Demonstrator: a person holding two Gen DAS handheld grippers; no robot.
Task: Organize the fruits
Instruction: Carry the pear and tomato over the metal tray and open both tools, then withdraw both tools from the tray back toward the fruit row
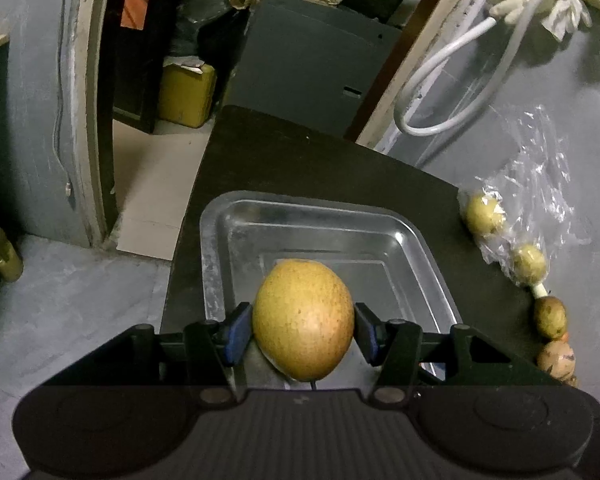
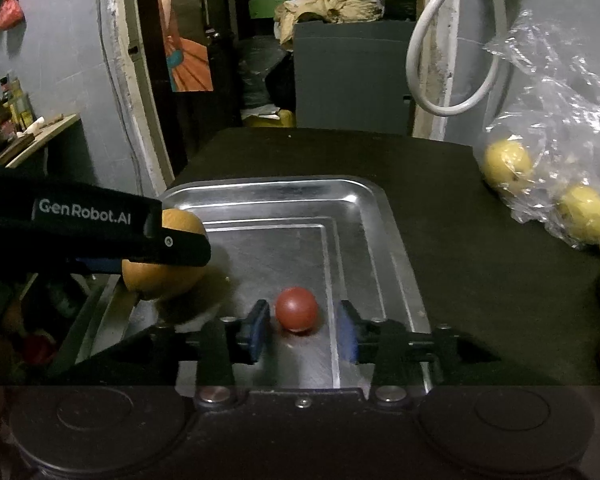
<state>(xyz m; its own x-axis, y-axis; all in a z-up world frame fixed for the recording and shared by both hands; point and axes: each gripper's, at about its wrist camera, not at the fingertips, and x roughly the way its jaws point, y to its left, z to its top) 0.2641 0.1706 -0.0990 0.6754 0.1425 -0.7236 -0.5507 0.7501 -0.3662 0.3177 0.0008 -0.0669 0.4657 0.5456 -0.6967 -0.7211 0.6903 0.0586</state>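
My left gripper (image 1: pixel 303 330) pinches the big yellow fruit (image 1: pixel 303 320) over the metal tray (image 1: pixel 220 248) at its near left rim; the far tray floor lies bare. My right gripper (image 2: pixel 304 330), fingers spread, brackets the small red fruit (image 2: pixel 297 309) resting on the tray's near floor, untouched, while bagged yellow fruits (image 2: pixel 540 188) sit far right.

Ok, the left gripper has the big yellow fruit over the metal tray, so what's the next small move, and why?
Probably lower the left gripper a little and open it. It is shut on the large yellow-orange round fruit, already above the silver metal tray. The right gripper is open around the small red round fruit resting on the tray floor, so release on the bare left side.
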